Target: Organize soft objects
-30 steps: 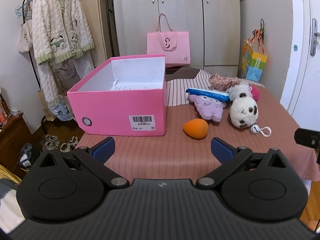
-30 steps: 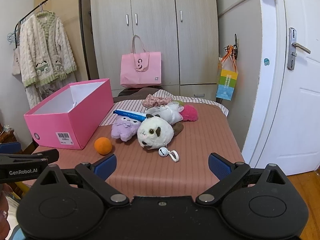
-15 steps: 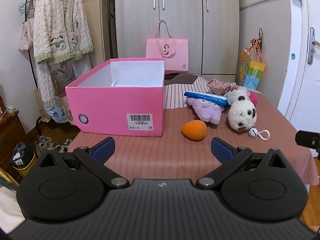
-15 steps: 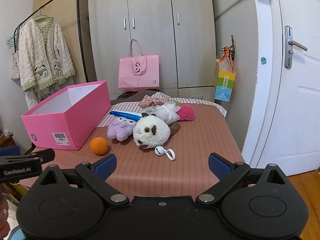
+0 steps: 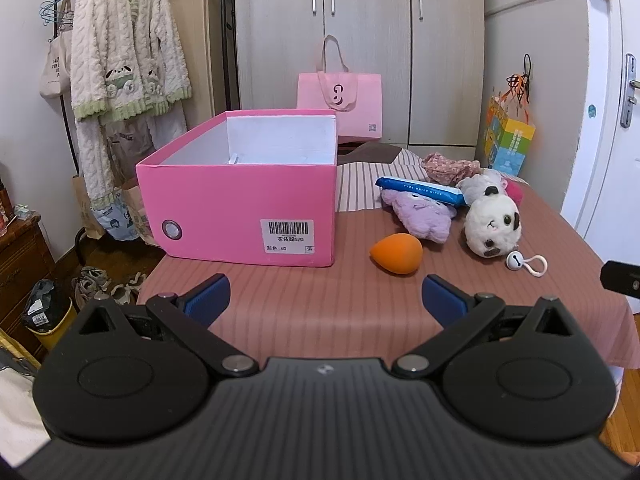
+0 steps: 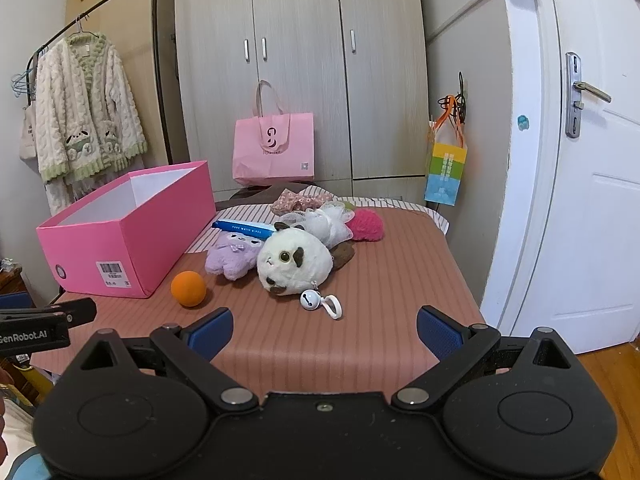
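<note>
Tongs, left point(image 5: 324, 294) and right point(image 6: 324, 326), both spread wide and empty at the table's point(image 5: 320, 312) near edge. Take the orange sponge point(image 5: 396, 253), lying beside the pink box point(image 5: 240, 212); squeeze gently, centred, then lift clear above the box wall.

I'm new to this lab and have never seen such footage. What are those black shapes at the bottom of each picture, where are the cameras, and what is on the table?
There is no robot: a person holds a two-finger gripper in each hand, each with a camera looking along its fingers. The black shapes are the gripper bodies. One picture shows the left gripper, the other the right gripper. Both are open and hold nothing. On the brown table stand a pink box with no lid, an orange sponge, a purple plush, a white panda plush, a blue wipes pack and more soft things behind.
</note>
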Action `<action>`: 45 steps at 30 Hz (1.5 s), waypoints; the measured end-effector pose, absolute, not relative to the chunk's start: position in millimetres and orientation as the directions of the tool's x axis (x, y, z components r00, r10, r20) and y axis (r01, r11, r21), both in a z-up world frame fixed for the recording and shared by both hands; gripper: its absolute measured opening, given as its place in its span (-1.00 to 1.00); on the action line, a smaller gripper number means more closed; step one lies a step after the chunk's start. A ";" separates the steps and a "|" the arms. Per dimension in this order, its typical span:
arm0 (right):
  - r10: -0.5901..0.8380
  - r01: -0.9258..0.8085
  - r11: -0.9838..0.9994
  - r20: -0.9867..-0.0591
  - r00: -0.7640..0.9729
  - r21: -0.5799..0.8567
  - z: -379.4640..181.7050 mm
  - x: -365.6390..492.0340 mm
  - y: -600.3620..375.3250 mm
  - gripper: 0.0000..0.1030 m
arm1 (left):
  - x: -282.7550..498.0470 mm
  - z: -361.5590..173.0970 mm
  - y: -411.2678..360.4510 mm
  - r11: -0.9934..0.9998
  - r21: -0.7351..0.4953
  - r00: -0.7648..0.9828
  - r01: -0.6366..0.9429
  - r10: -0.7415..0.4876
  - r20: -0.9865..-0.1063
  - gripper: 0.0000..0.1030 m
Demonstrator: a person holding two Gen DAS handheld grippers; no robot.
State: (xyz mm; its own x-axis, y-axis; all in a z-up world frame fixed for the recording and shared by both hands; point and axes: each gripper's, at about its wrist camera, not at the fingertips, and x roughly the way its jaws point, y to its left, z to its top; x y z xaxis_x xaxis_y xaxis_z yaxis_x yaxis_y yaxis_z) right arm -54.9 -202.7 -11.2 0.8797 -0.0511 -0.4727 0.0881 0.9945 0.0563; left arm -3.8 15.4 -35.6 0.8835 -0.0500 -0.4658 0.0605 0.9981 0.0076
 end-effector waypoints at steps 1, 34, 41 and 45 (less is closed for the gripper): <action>-0.053 0.089 0.995 -0.471 0.880 0.054 -10.8 -55.6 -202.5 0.94 | -4.3 -36.2 15.5 0.998 0.009 0.883 0.062 -0.050 -0.466 1.00; 0.260 -0.278 0.960 -0.437 0.861 0.024 5.7 -12.8 -220.2 0.92 | 61.4 9.4 -45.0 0.939 -0.068 0.810 0.338 -0.327 -0.486 1.00; 0.316 -0.330 0.943 -0.455 0.833 0.050 -10.9 25.8 -226.1 0.89 | 95.9 0.8 -80.1 0.893 -0.103 0.739 0.439 -0.424 -0.524 0.94; 0.344 -0.361 0.931 -0.475 0.810 0.058 -28.7 49.2 -228.4 0.83 | 112.2 -11.6 -93.9 0.864 -0.146 0.694 0.481 -0.478 -0.539 0.89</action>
